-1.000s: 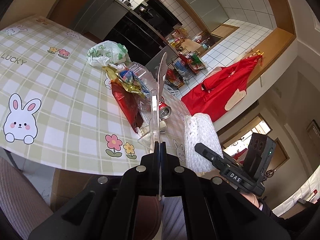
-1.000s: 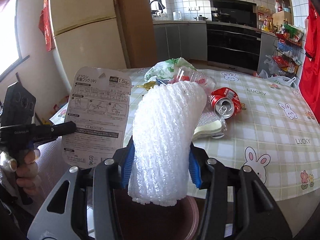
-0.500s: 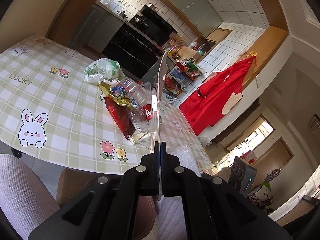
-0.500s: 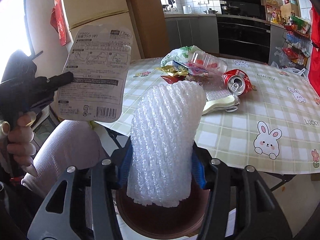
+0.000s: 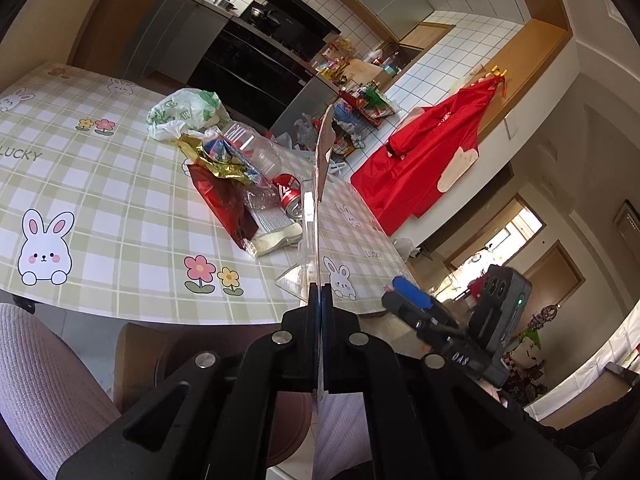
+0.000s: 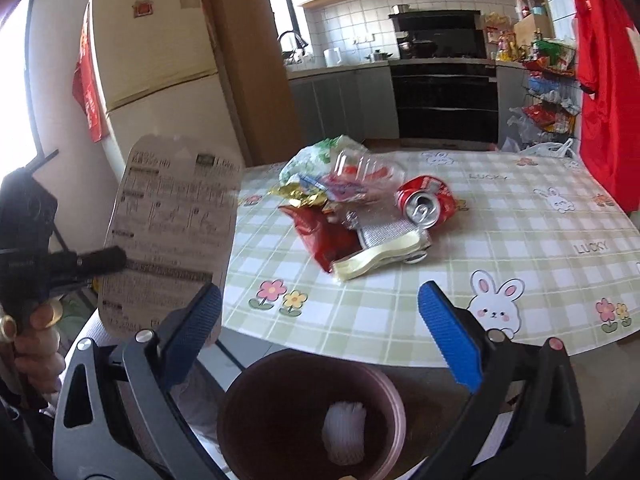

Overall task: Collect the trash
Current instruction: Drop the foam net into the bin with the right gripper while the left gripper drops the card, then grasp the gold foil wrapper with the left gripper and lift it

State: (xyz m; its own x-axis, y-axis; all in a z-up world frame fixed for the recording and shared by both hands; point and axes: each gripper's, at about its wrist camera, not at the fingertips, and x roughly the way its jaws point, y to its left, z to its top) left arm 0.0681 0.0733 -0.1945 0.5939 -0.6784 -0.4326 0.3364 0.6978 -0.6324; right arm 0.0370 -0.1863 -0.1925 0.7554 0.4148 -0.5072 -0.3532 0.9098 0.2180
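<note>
White foam net sleeve (image 6: 345, 432) just dropped into brown round bin (image 6: 240, 396); right gripper (image 6: 340, 332) jaws now apart, left gripper (image 5: 320, 300) clamping printed blister card (image 6: 172, 232) next.

**Left gripper clamped, right gripper spread wide**

The black two-finger left gripper (image 5: 319, 300) has its jaws pressed together on the thin edge of a flat printed packaging card with a clear plastic blister (image 5: 316, 208), which stands edge-on in its own camera. In the right wrist view the same gripper (image 6: 108, 258) reaches in from the left, gripped by the person's bare left hand (image 6: 34, 344) with a ring on one finger. The black right gripper with blue ribbed pads (image 6: 320, 320) stands with its jaws far apart and nothing between them. Its blue-padded fingertip (image 5: 412, 298) shows low at the right in the left wrist view.
</note>
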